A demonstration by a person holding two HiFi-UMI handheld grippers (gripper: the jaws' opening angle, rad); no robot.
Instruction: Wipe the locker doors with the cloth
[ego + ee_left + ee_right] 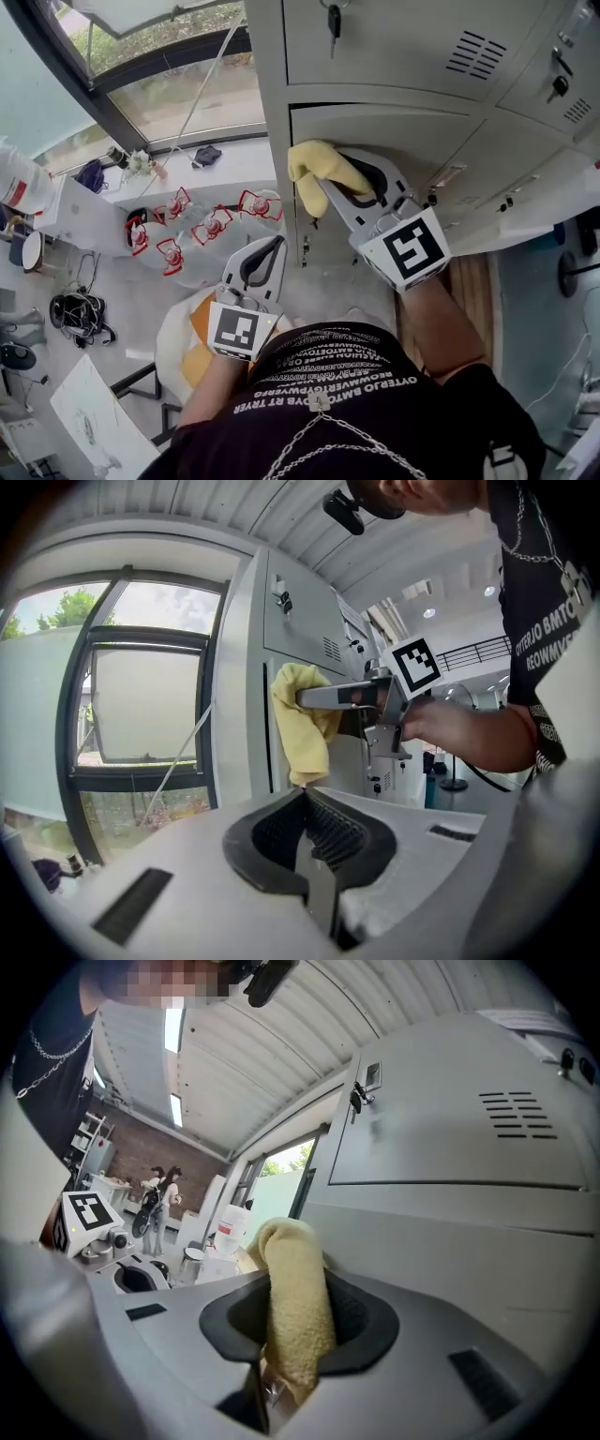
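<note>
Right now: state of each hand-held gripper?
Left hand-held gripper: shut, nothing between the jaws.
Right hand-held gripper: shut on the yellow cloth.

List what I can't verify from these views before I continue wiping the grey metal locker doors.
1. Contact between the yellow terry cloth and the grey metal locker door: head view, cloth and right gripper cover it.
2. Lockers lower down: head view, the person's black shirt hides them.
3. Dirt or wiped streaks on the doors: too faint in every view.
</note>
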